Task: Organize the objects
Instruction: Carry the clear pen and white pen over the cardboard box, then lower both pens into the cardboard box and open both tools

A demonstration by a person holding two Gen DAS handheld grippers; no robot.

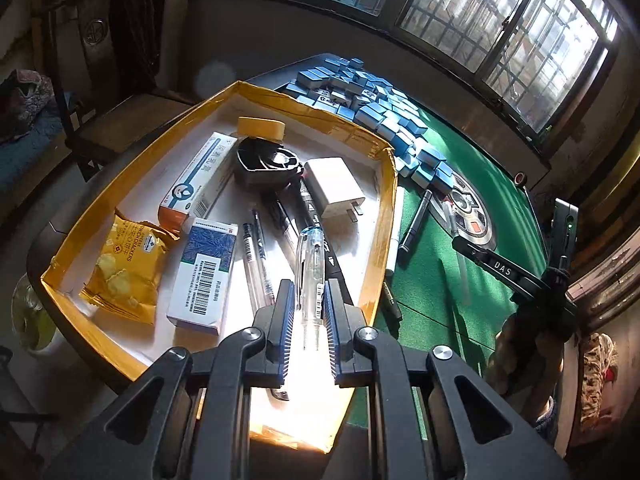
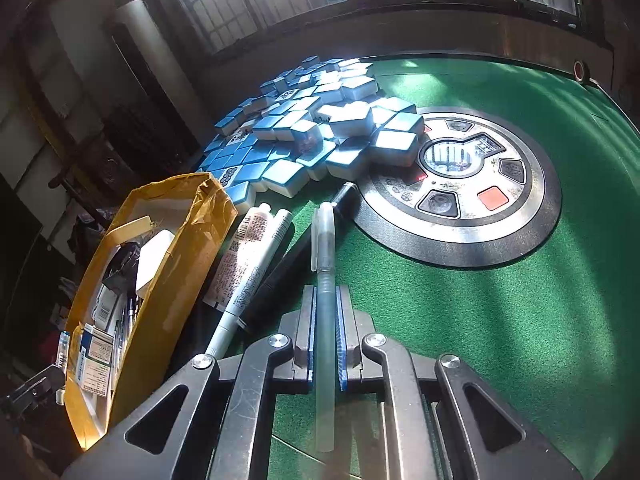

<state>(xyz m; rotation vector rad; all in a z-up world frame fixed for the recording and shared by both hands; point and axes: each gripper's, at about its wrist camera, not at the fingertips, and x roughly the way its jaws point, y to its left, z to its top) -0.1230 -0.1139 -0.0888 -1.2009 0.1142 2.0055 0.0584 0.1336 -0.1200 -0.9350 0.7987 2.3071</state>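
A yellow-rimmed cardboard box [image 1: 384, 216] with a white floor sits on the green felt table. Over its near end, my left gripper [image 1: 308, 286] is shut on a clear pen [image 1: 310, 256] that points into the box. Several pens [image 1: 256, 264] lie on the box floor below it. My right gripper [image 2: 325, 292] hovers over the felt, shut on a frosted translucent pen [image 2: 323, 236]. Beside it on the felt lie a black pen [image 2: 288, 256], a white marker [image 2: 240, 296] and a white tube [image 2: 244, 248], close to the box wall [image 2: 168, 280].
The box also holds a yellow cracker packet [image 1: 124, 268], two medicine cartons [image 1: 204, 276], a white charger [image 1: 332, 184], a black round object [image 1: 266, 160] and a tape roll [image 1: 260, 126]. Blue mahjong tiles [image 2: 320, 132] are heaped behind. The round centre console [image 2: 460, 184] lies to the right.
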